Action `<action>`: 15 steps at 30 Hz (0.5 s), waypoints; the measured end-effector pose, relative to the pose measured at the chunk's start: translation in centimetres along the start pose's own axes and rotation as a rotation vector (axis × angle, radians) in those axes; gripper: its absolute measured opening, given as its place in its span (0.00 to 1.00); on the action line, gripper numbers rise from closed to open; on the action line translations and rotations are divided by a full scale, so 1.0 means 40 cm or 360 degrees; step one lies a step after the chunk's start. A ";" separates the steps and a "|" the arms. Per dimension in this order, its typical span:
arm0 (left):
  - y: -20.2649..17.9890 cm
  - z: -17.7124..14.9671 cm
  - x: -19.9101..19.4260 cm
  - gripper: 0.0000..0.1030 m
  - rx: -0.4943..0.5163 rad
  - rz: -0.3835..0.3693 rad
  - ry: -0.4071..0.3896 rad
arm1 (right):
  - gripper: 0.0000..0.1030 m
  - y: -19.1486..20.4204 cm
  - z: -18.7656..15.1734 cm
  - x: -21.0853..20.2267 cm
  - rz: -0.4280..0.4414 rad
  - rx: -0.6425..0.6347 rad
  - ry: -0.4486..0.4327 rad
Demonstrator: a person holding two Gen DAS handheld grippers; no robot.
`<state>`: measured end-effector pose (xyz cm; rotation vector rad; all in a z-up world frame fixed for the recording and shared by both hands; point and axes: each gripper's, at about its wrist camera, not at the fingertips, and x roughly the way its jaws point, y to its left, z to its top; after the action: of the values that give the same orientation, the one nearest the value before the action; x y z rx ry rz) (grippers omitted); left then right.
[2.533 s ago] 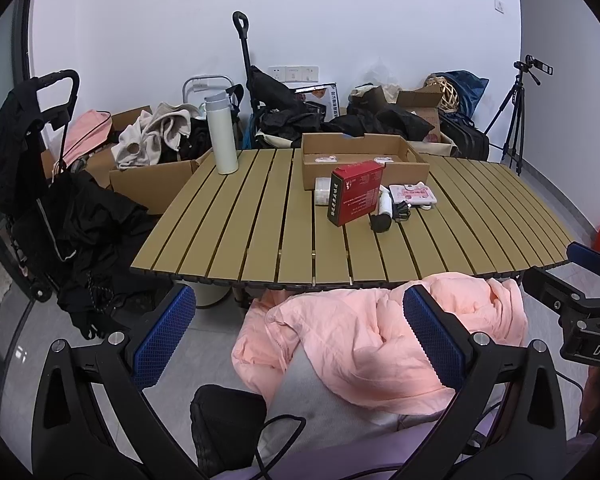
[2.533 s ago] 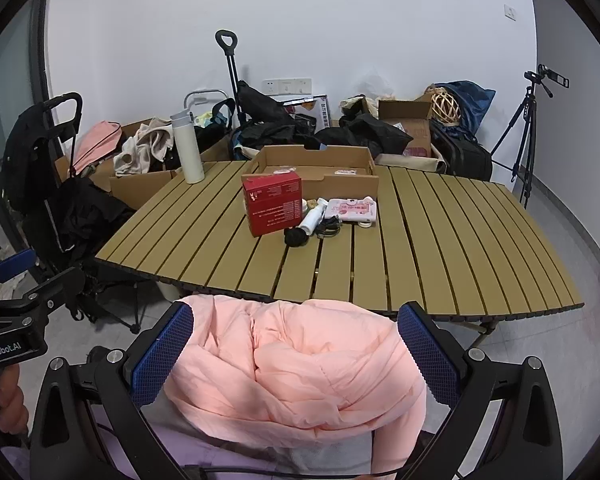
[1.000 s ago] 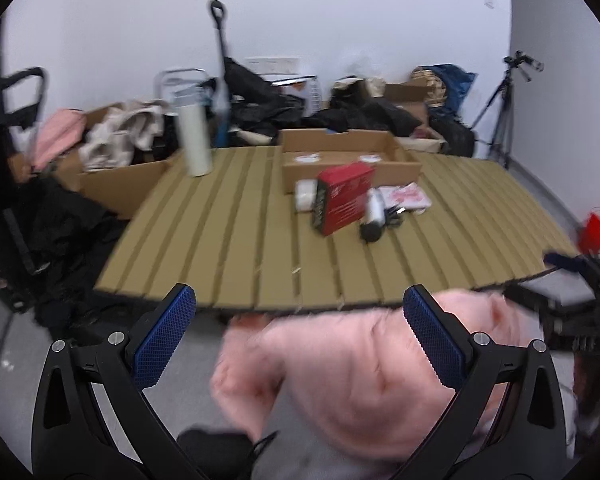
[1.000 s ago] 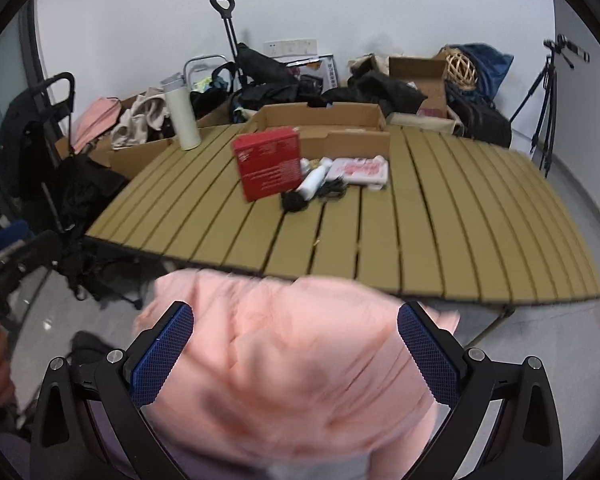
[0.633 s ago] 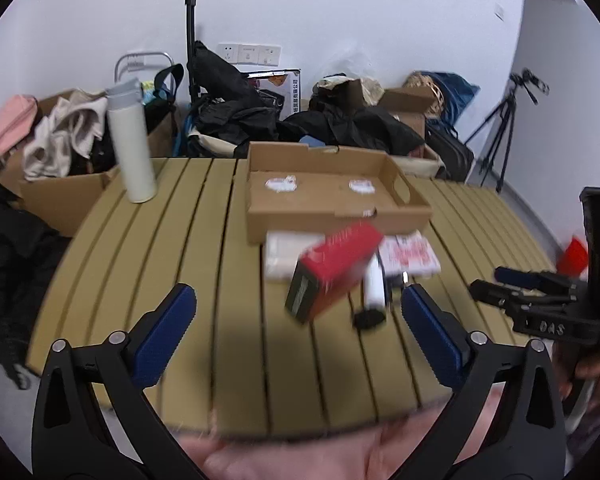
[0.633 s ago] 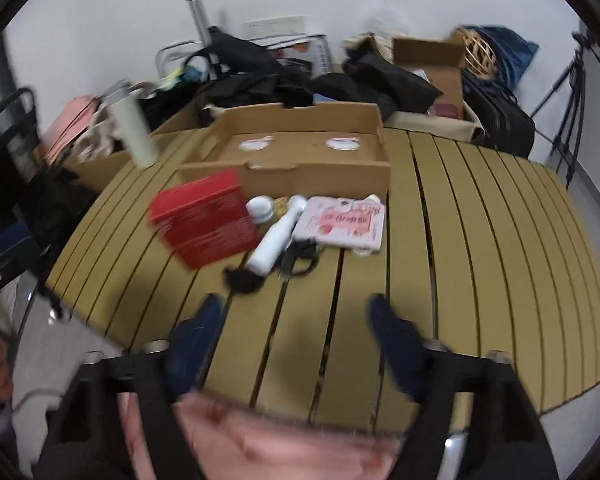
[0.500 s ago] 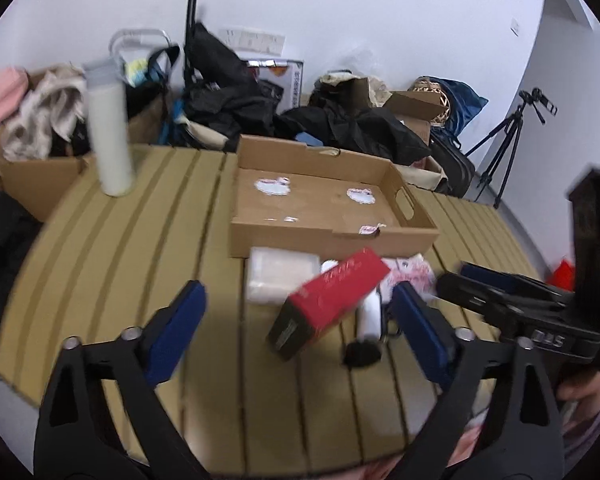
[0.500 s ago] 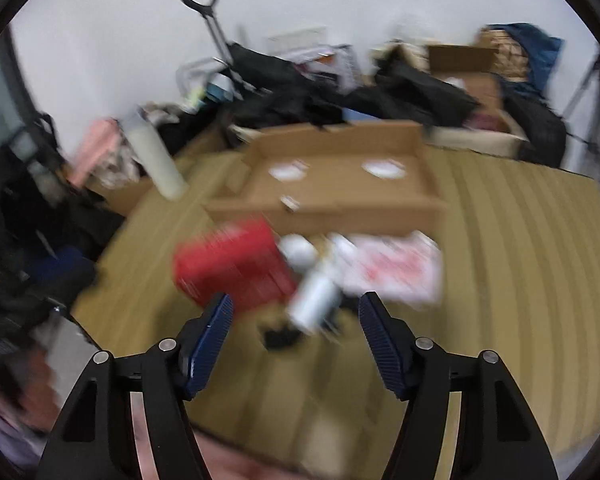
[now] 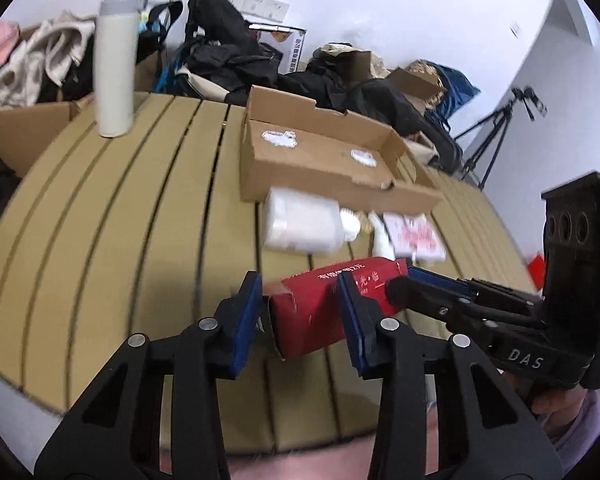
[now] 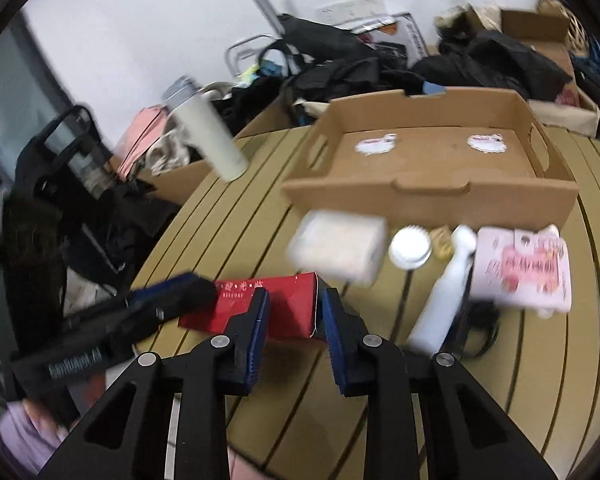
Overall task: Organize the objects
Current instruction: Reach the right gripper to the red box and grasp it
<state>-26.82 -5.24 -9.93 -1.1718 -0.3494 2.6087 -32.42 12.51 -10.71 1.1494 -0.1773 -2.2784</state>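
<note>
A red box [image 9: 324, 304] lies on the slatted table [image 9: 120, 216], seen too in the right wrist view [image 10: 284, 308]. My left gripper [image 9: 298, 312] straddles its left end with the jaws narrowed around it. My right gripper [image 10: 294, 320] straddles its right end the same way. Each gripper shows in the other's view, the right one [image 9: 432, 288] and the left one [image 10: 172, 292]. Behind the box lie a white packet [image 10: 340, 248], a round jar [image 10: 410, 247], a white bottle [image 10: 440, 300] and a pink packet [image 10: 520, 268]. An open cardboard tray [image 10: 432, 196] stands behind them.
A white flask [image 9: 114, 64] stands at the table's far left. Bags, clothes and cardboard boxes pile up behind the table [image 9: 228, 60]. A tripod [image 9: 496, 132] stands at the right. A black stroller [image 10: 60, 184] is to the left.
Both grippers have moved from in front of the table, over the pink jacket, forward onto the table. They have narrowed from wide open around the two ends of the red box.
</note>
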 end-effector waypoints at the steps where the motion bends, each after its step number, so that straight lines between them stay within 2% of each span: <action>1: -0.013 -0.029 -0.014 0.33 0.0032 0.0002 0.0005 | 0.29 0.019 -0.033 -0.002 -0.0022 -0.0023 0.0018; 4: -0.058 -0.114 -0.046 0.33 0.0082 -0.0116 0.0057 | 0.29 0.049 -0.127 0.025 -0.0143 -0.0095 0.0143; 6: -0.089 -0.152 -0.047 0.31 0.0032 -0.0194 0.0041 | 0.29 0.032 -0.161 0.039 -0.0170 -0.0014 0.0194; 9: -0.093 -0.143 -0.051 0.33 0.0058 -0.0216 0.0070 | 0.29 -0.007 -0.176 0.035 -0.0342 0.0072 0.0225; 11: -0.070 -0.119 -0.079 0.48 0.0093 -0.0126 -0.0019 | 0.29 -0.019 -0.173 -0.018 -0.0284 0.0134 0.0165; 12: -0.049 -0.093 -0.084 0.71 0.0131 -0.0003 -0.0068 | 0.29 -0.023 -0.175 -0.053 -0.0226 0.0162 0.0114; 13: -0.034 -0.072 -0.077 0.80 0.0162 0.0054 -0.0079 | 0.30 -0.019 -0.179 -0.074 -0.0208 0.0175 0.0095; 14: -0.019 -0.049 -0.061 0.80 0.0199 0.0063 -0.0077 | 0.34 -0.016 -0.183 -0.088 -0.0191 0.0190 0.0084; 15: -0.003 -0.015 -0.028 0.80 0.0238 0.0080 -0.0074 | 0.42 -0.007 -0.192 -0.096 -0.0144 0.0217 0.0079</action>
<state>-25.62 -5.42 -9.50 -1.0848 -0.1322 2.6561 -24.83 15.86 -12.91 1.3061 -0.2701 -2.3439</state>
